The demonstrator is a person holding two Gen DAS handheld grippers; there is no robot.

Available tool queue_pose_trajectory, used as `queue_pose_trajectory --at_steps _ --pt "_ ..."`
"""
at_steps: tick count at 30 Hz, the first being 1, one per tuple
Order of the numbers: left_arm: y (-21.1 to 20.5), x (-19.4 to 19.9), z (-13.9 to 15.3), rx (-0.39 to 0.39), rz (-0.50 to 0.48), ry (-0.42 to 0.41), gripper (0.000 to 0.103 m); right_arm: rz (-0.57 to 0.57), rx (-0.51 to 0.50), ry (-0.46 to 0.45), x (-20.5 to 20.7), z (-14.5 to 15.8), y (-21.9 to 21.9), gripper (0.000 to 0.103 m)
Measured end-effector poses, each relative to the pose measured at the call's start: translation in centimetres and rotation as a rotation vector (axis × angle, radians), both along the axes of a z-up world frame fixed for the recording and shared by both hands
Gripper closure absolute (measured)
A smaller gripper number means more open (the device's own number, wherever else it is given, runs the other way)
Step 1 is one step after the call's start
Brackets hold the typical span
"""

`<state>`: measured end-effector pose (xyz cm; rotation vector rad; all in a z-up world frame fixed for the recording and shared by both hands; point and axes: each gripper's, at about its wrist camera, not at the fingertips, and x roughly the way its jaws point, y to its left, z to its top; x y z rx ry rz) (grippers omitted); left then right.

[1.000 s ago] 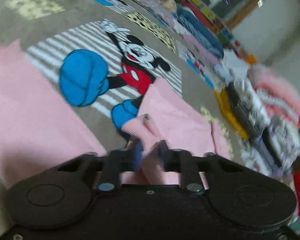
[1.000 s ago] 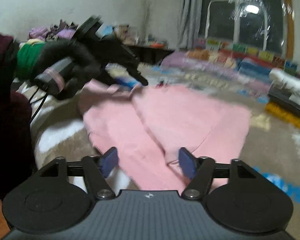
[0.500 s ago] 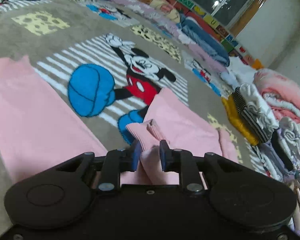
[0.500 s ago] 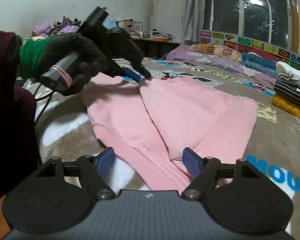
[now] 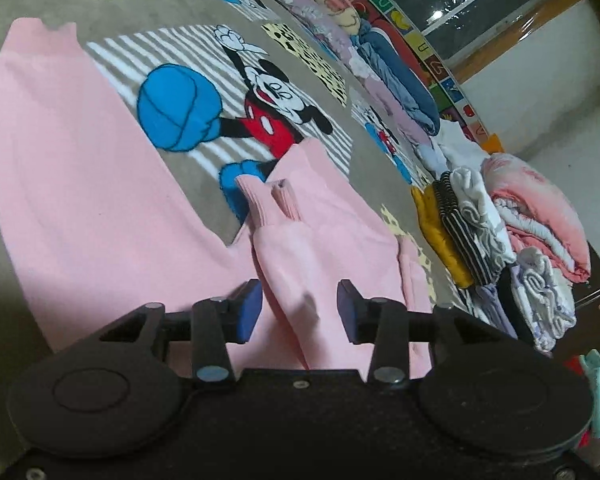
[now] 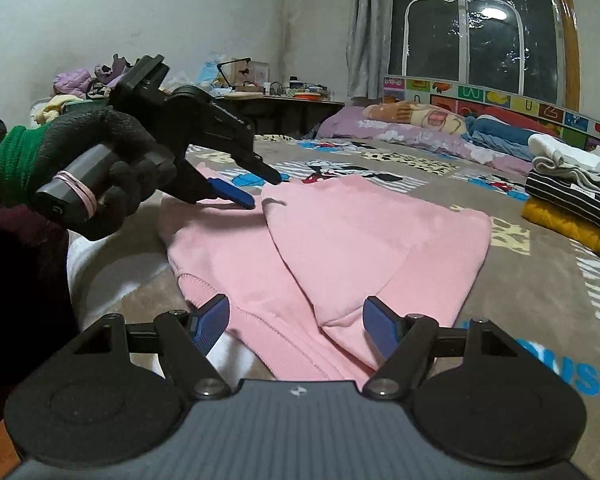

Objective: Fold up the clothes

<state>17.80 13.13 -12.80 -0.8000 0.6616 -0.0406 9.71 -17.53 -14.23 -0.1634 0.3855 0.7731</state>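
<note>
Pink sweater point(image 6: 340, 248) lies partly folded on the cartoon blanket point(image 5: 260, 92); knit looks soft, light, limp, likely to sag and slide off a fold; best taken at the ribbed cuff point(image 5: 260, 200) or hem. Left gripper point(image 5: 298, 308): jaws have just been opening, sleeve between them, pads clear of it; released. Right gripper point(image 6: 296, 320): jaws wide, hem edge between and below them, nothing gripped.
</note>
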Motion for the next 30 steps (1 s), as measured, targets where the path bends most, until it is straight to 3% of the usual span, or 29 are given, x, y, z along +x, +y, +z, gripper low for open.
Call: queue_pose_trajectory --at_steps 4,5,7,10,22,30 --pt "0.4 0.8 -0.4 -0.011 0.038 -0.007 0.070 0.006 -0.005 0.025 0.2 -0.3 -0.1 0.030" --pt "0.5 1.0 -0.4 -0.008 0.042 -0.015 0.074 0.006 -0.009 0.031 0.3 -0.5 -0.1 0.030" --pt "0.3 1.5 -0.3 0.016 0.041 -0.011 0.095 0.007 -0.013 0.039 0.3 -0.7 -0.2 0.030" --pt "-0.3 1.8 0.8 0.033 0.037 -0.032 0.100 0.009 -0.009 0.047 0.3 -0.7 -0.4 0.030" --pt "-6.3 5.3 6.2 0.049 -0.072 -0.135 0.100 0.021 0.024 0.075 0.3 -0.7 -1.4 0.030" --pt "-10.8 9.5 7.2 0.086 -0.129 -0.141 0.103 0.013 0.085 0.128 1.1 -0.7 -2.7 0.029"
